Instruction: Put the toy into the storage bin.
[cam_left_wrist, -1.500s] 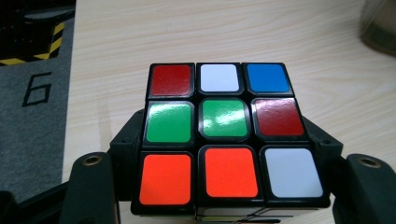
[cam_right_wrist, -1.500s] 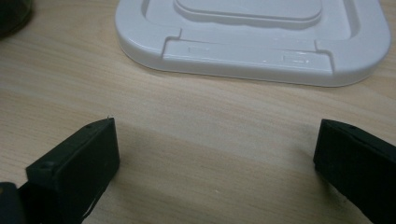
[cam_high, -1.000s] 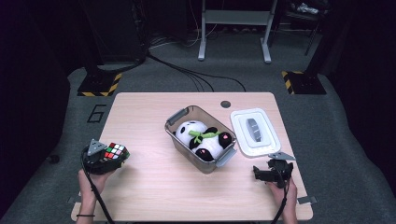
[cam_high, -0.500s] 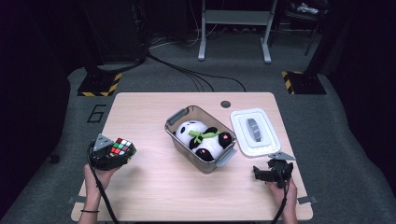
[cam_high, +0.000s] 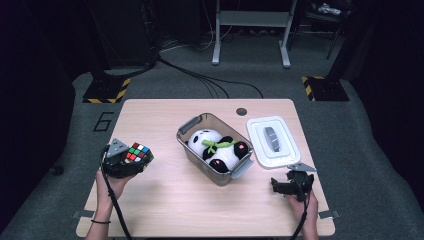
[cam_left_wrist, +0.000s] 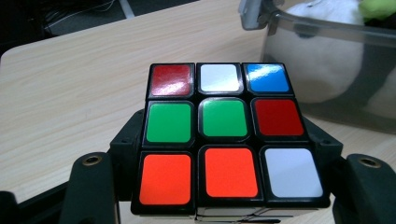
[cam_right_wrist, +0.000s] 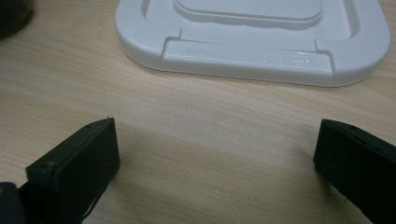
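My left gripper (cam_high: 131, 161), clamped on the cube (cam_high: 138, 152), has moved up toward the bin (cam_high: 192, 150). Its own view shows the cube's (cam_left_wrist: 224, 135) green centre; my right gripper (cam_right_wrist: 215, 161) is open near the lid (cam_right_wrist: 252, 35).

A dark recording lab is suggested by hazard-taped bases (cam_high: 106, 92), floor cables (cam_high: 200, 75) and a lone table (cam_high: 155, 200).

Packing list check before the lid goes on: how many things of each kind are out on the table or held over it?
Puzzle cube, held in the left gripper: 1
Plush panda: 1
Clear bin: 1
White lid: 1
Total: 4
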